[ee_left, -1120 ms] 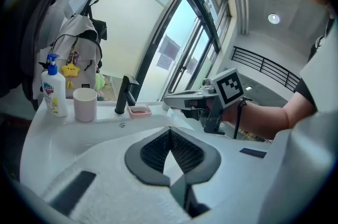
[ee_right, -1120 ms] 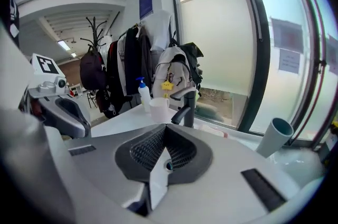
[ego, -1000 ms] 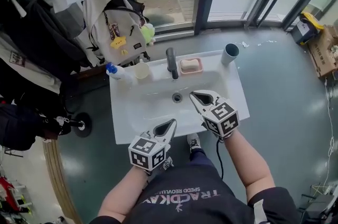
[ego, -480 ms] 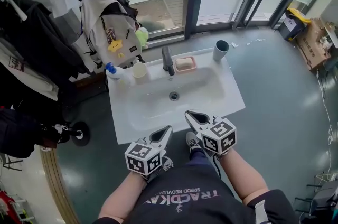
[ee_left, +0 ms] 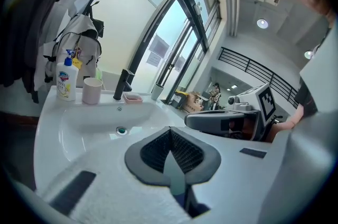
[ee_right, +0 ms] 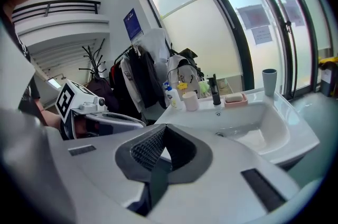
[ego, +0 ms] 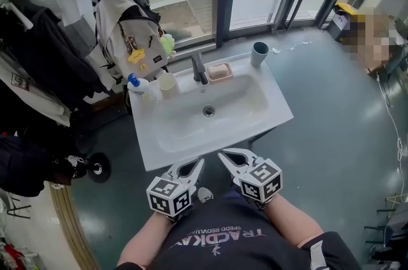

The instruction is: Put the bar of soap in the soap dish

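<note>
Left gripper [ego: 196, 163], right gripper [ego: 224, 155] pulled back from sink [ego: 153, 135].

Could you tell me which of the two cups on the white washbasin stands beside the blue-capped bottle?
The pale cream cup, left of the black tap, beside the blue-capped bottle; the grey-blue cup stands apart at the far right corner.

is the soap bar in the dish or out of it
In: the pale bar of soap lies inside the pink plastic soap dish, beside the black faucet.
</note>
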